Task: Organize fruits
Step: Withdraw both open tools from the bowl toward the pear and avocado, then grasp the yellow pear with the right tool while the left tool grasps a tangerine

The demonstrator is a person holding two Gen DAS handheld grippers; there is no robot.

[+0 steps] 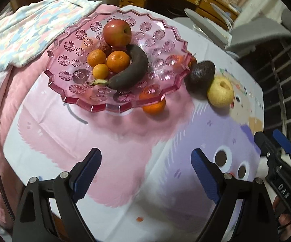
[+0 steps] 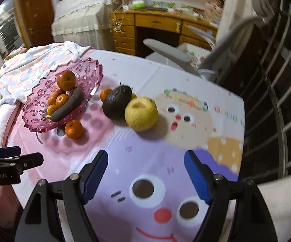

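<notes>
A pink glass plate (image 1: 161, 34) on a stand holds a red apple (image 1: 117, 32), three small oranges (image 1: 118, 61) and a dark, overripe banana (image 1: 133, 68). On the cartoon tablecloth beside it lie an orange (image 1: 154, 106), partly under the plate's rim, a dark avocado (image 1: 201, 75) and a yellow apple (image 1: 220, 91). My left gripper (image 1: 146, 155) stands open over the cloth, short of the plate, with nothing between its fingers. My right gripper (image 2: 145, 155) is open too, below the yellow apple (image 2: 141, 114) and avocado (image 2: 116, 101), and empty. Another orange (image 2: 105, 93) peeks from behind the avocado.
A pastel blanket (image 1: 30, 30) and pink bedding lie left of the plate. A grey chair (image 2: 171, 52) and a wooden desk (image 2: 157, 26) stand beyond the table's far edge. Dark railing (image 2: 276, 92) runs along the right. A small red speck (image 1: 139, 219) lies on the cloth.
</notes>
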